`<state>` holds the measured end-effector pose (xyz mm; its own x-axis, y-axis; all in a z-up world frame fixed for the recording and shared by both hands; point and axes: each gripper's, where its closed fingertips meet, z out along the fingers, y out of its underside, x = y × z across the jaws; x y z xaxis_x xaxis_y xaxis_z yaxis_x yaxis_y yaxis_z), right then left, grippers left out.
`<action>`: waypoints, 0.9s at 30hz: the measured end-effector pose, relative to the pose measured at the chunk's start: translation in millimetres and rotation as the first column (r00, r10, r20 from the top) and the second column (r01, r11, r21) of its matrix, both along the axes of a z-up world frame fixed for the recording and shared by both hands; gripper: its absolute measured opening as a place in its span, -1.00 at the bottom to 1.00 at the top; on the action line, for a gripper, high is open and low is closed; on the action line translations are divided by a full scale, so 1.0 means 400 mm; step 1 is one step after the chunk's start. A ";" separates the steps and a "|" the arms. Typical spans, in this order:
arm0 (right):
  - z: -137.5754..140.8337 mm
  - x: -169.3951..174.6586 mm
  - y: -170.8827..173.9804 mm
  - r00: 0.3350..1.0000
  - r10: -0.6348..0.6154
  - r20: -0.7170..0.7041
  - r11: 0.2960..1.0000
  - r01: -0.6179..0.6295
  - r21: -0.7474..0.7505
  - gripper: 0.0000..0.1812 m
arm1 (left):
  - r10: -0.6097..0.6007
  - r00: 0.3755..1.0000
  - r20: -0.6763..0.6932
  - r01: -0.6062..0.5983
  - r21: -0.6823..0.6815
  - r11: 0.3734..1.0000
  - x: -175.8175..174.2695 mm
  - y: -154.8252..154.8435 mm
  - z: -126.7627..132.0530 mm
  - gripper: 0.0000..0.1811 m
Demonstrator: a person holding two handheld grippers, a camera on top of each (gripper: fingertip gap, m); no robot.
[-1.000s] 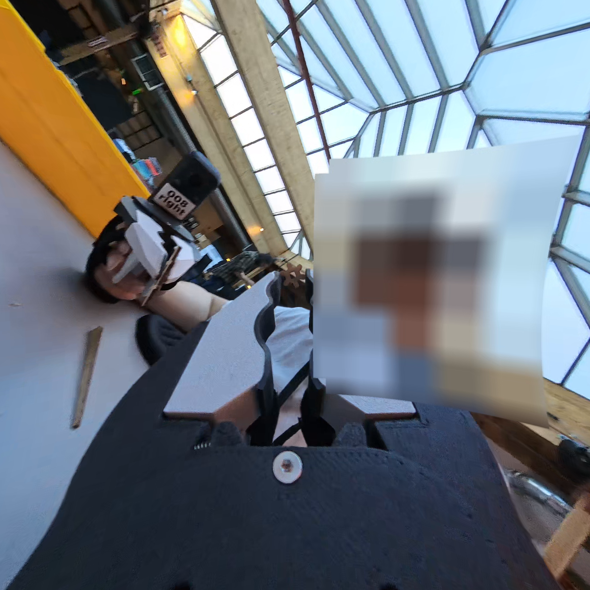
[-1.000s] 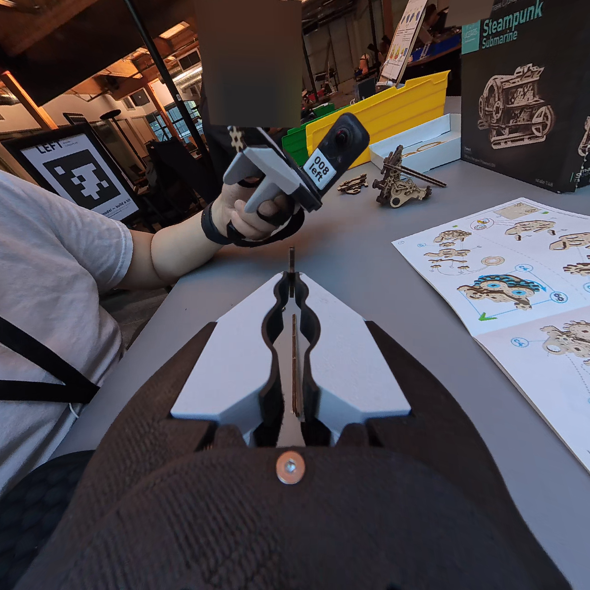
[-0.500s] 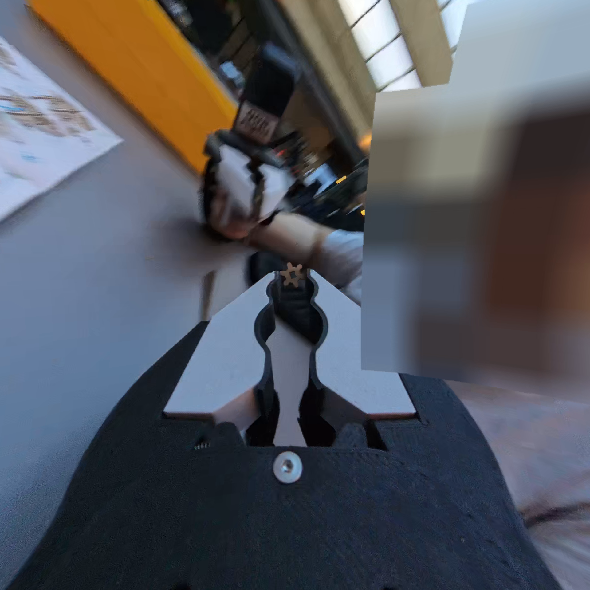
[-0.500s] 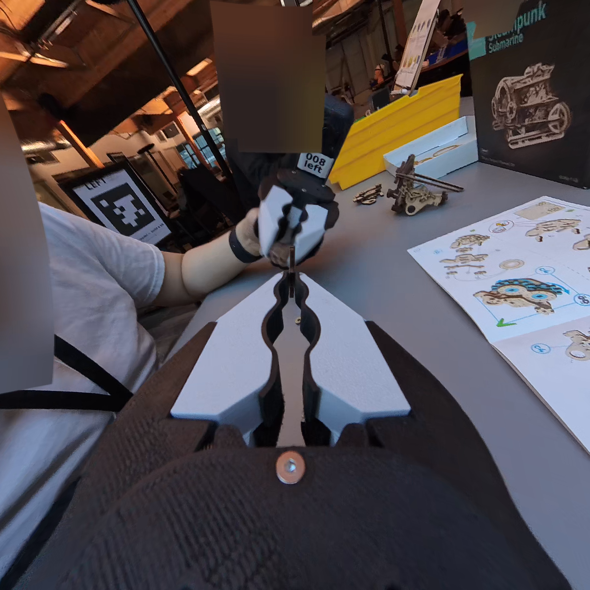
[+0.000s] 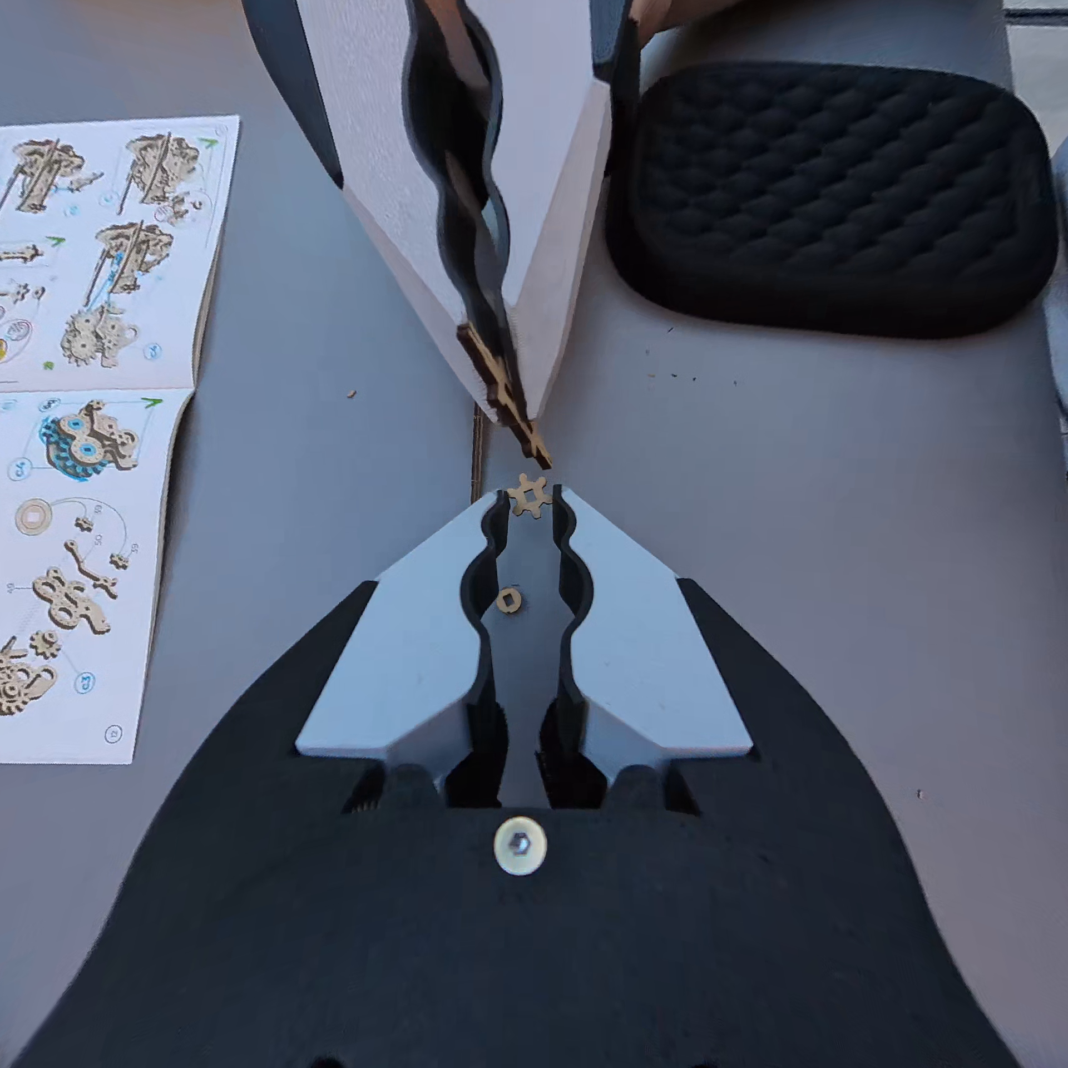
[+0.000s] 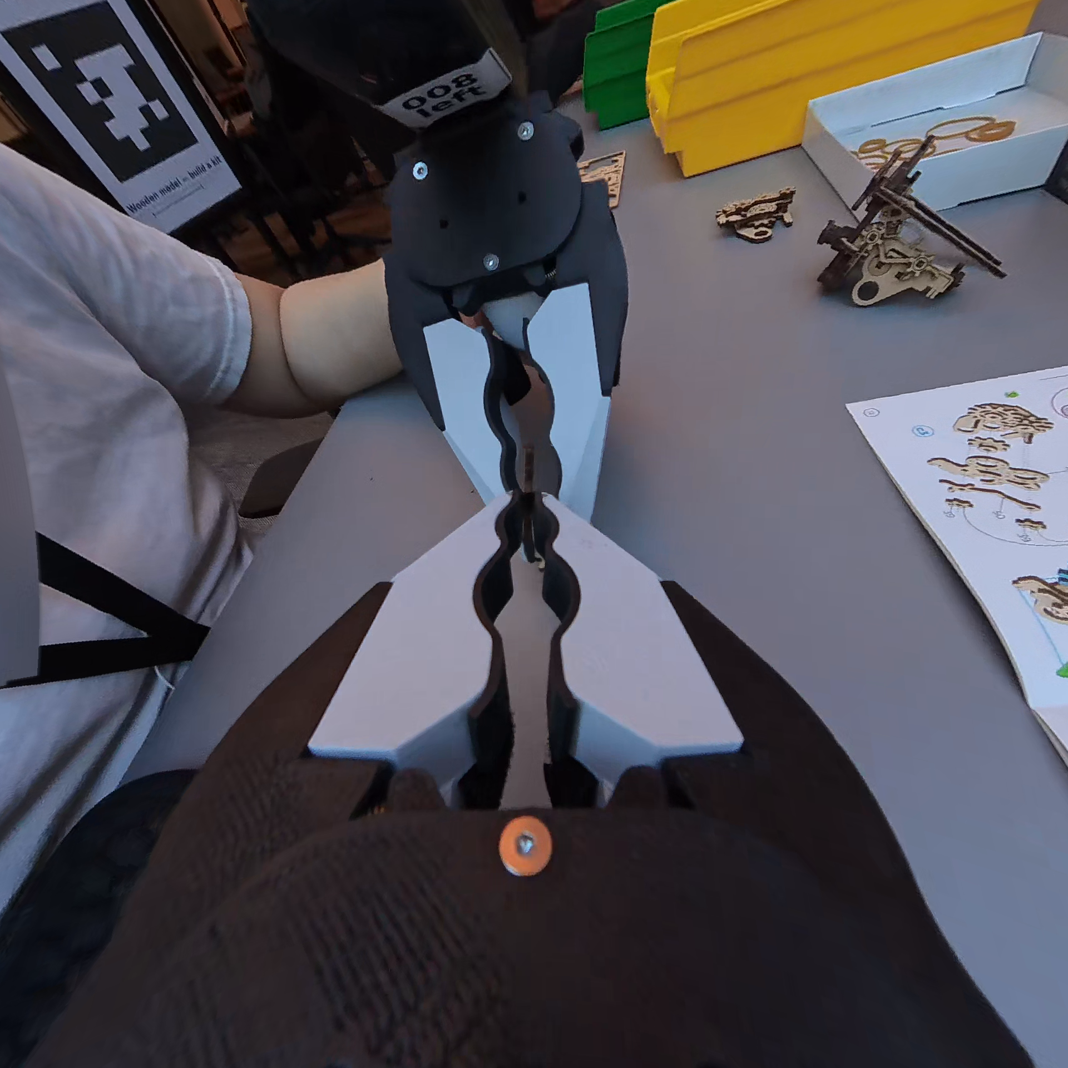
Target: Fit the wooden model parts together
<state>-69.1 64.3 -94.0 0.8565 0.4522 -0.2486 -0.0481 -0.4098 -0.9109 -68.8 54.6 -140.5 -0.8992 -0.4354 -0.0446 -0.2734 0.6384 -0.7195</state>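
**Gear meets axle, tip to tip**

My left claw [image 5: 531, 498] pinches a small wooden gear [image 5: 530, 496] at its fingertips. My right claw [image 5: 523, 413] is clamped on a notched wooden axle [image 5: 504, 399], whose end hovers just beside the gear, above the grey table [image 5: 809, 520]. An instruction booklet [image 5: 104, 404] lies toward the table's left edge.

I see a grey table [image 5: 809, 520] carrying an open instruction booklet [image 5: 98, 433], with a small wooden ring [image 5: 509, 603] and a thin wooden strip [image 5: 477, 451] to the booklet's right, a black quilted pad [image 5: 832, 196] farther right, and beyond the booklet a half-built wooden model [image 6: 901, 254], a yellow bin [image 6: 809, 75] and a white tray [image 6: 924, 133].
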 end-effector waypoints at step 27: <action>-0.046 -0.020 -0.013 0.997 0.080 -0.009 0.989 -0.081 -0.121 -0.99 | -0.079 0.993 -0.084 0.071 -0.091 0.993 -0.034 -0.026 0.010 -0.86</action>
<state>-77.2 59.1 -112.3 0.8173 0.4859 -0.3096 -0.0142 -0.5202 -0.8539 -82.5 44.0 -136.5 -0.9282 -0.3653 0.0706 -0.2912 0.5951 -0.7490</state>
